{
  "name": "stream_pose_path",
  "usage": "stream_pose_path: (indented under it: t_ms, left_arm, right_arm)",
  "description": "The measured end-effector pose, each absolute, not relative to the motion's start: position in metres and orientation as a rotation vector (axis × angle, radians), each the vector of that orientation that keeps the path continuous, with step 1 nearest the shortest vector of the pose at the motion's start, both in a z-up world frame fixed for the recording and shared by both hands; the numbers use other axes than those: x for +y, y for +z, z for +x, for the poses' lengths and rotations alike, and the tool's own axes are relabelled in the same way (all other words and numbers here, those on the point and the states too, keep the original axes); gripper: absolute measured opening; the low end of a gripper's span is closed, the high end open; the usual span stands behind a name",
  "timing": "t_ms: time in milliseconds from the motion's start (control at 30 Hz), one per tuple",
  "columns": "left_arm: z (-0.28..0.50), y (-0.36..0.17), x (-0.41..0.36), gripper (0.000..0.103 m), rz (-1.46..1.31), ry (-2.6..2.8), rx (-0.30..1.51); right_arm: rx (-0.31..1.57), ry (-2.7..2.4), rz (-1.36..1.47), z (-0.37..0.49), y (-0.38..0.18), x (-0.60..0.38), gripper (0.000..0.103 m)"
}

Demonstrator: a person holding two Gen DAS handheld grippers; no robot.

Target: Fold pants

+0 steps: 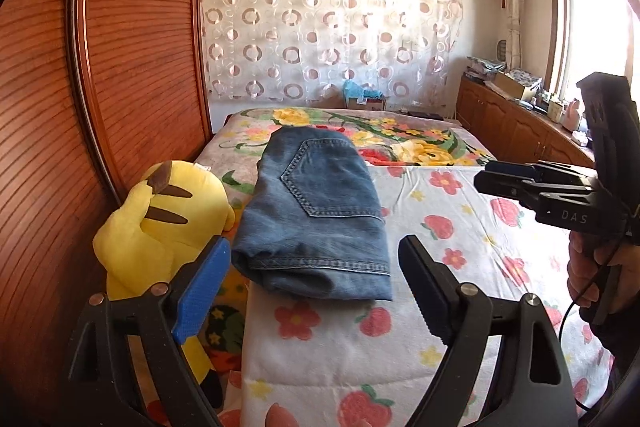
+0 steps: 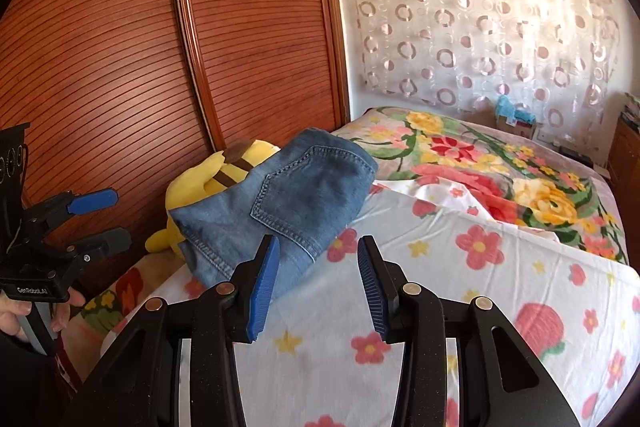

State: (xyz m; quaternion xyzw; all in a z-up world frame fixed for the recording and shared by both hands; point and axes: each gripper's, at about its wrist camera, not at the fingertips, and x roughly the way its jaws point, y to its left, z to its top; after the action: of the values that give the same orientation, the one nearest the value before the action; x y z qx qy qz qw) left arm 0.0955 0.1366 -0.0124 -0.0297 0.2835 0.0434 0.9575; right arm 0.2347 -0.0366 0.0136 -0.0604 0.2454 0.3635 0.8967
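The blue denim pants point(image 1: 316, 211) lie folded into a compact bundle on the bed, back pocket up, toward the left side near the wardrobe. My left gripper point(image 1: 316, 245) hovers just in front of the bundle's near edge, wide open with nothing between its blue pads point(image 1: 200, 291). In the right wrist view the pants point(image 2: 288, 195) sit ahead and slightly left. My right gripper point(image 2: 319, 241) is over the sheet, jaws partly apart and empty. Each gripper shows in the other's view: the right gripper point(image 1: 482, 175) at the right edge, the left gripper point(image 2: 120, 219) at the left edge, both held by hands.
A yellow plush toy point(image 1: 160, 227) lies against the pants' left side, beside the wooden wardrobe point(image 1: 132, 47). A strawberry-print sheet point(image 1: 460, 247) covers the near bed, with a floral blanket point(image 2: 500, 179) behind it. A low wooden cabinet point(image 1: 512, 131) with clutter runs under the window at right.
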Motion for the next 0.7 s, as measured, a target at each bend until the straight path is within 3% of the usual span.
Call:
stream_pose_path:
  t_ms: [100,267,333,700]
  left_arm:
    - [0.09,-0.008,0.124,0.086,-0.041,0.086,0.571]
    - [0.08,-0.003,0.097,0.086,-0.031,0.056,0.558]
    - [0.076,0.0,0.085,0.086,-0.027,0.04,0.548]
    - [0.065,0.02,0.017,0.086,-0.036,-0.058,0.511]
  right_arm:
    - [0.488,0.733,-0.112,0.218,0.018,-0.053,0.043]
    - [0.461,0.667,-0.08,0.181,0.022,-0.091,0.057]
    - [0.448,0.633,-0.071,0.164,0.024,-0.108,0.068]
    - [0.377,0.415,-0.037,0.07,0.051,-0.198,0.068]
